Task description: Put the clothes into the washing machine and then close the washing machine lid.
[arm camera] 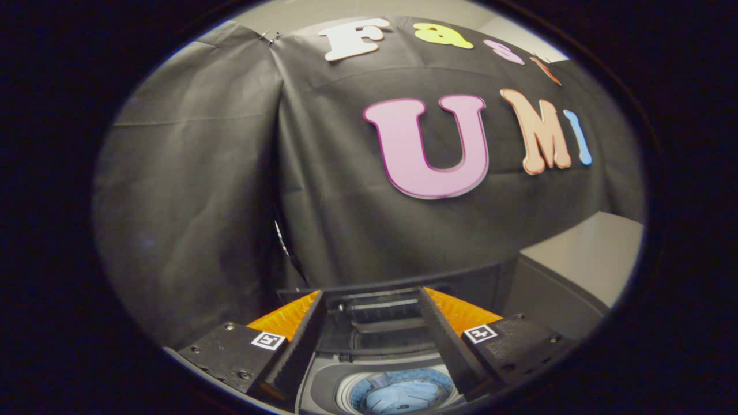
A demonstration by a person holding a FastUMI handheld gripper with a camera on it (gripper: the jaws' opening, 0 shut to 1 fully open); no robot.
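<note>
Gripper view: the tool (369, 323) hangs above a small top-loading washing machine with a grey top deck (323, 389), fingers (297, 346) spread wide apart and nothing between them, so released and carrying no load. Below and between the fingers, the round drum opening shows a crumpled light-blue cloth garment (400, 396) lying inside the tub, which looks pale and perforated at its wall. Judged from this, the loading step is done, at least for this garment; whether other clothes wait elsewhere cannot be told. The step in hand looks to be closing the lid. Just beyond the fingertips stands a dark panel with horizontal ribs (383, 314), most likely the raised lid or the machine's rear section; which of the two cannot be told for certain. The next move, as a guess, calls for bringing the tool to the free edge of that panel, catching or pushing it, and swinging it down toward the near side over the drum, keeping the fingers out of the closing gap. Around: black draped cloth wall (202, 202) far behind, a pale grey surface or ledge (594, 259) to the right, a dark grey slab (548, 305) beneath it. Nothing visibly blocks the lid's path; the garment sits low in the tub.
</note>
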